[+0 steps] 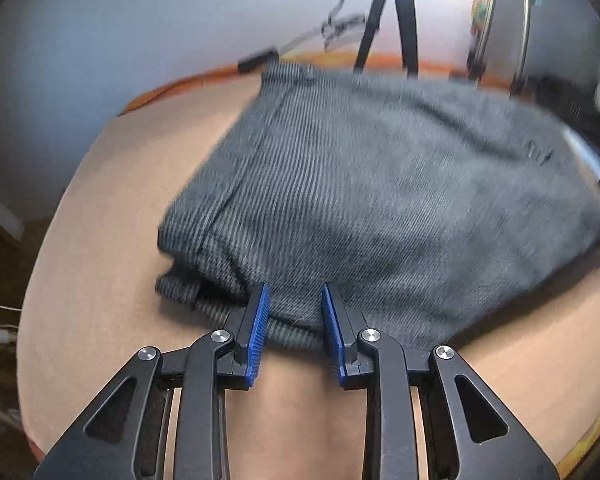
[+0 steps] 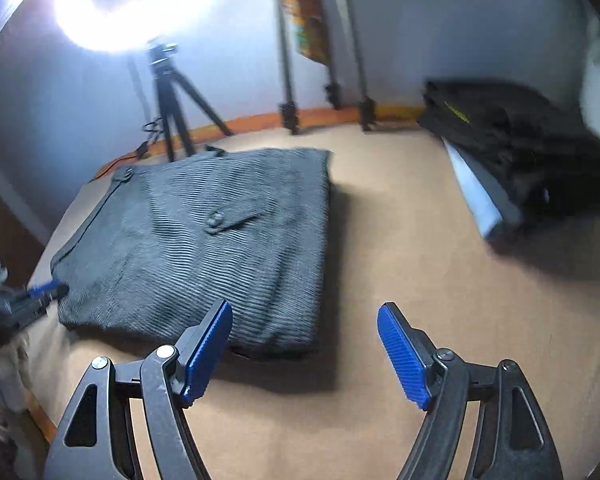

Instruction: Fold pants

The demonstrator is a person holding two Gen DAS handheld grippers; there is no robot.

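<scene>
**Folded pants on the table**

Left gripper (image 1: pixel 293 312) fingers parted at the near hem of the grey pants (image 1: pixel 372 200), pads not pinching it; right gripper (image 2: pixel 305 344) fingers wide, empty, over bare table (image 2: pixel 420 280); pants just ahead-left; tripod (image 2: pixel 172 112) beyond.

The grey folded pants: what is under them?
The grey folded pants lie on the tan table. Lower folded layers show at their near edge; anything beneath is covered.

Each tool (image 1: pixel 293 292) (image 2: pixel 305 312): black linkage arms, ribbed blue pads (silver screws).
</scene>
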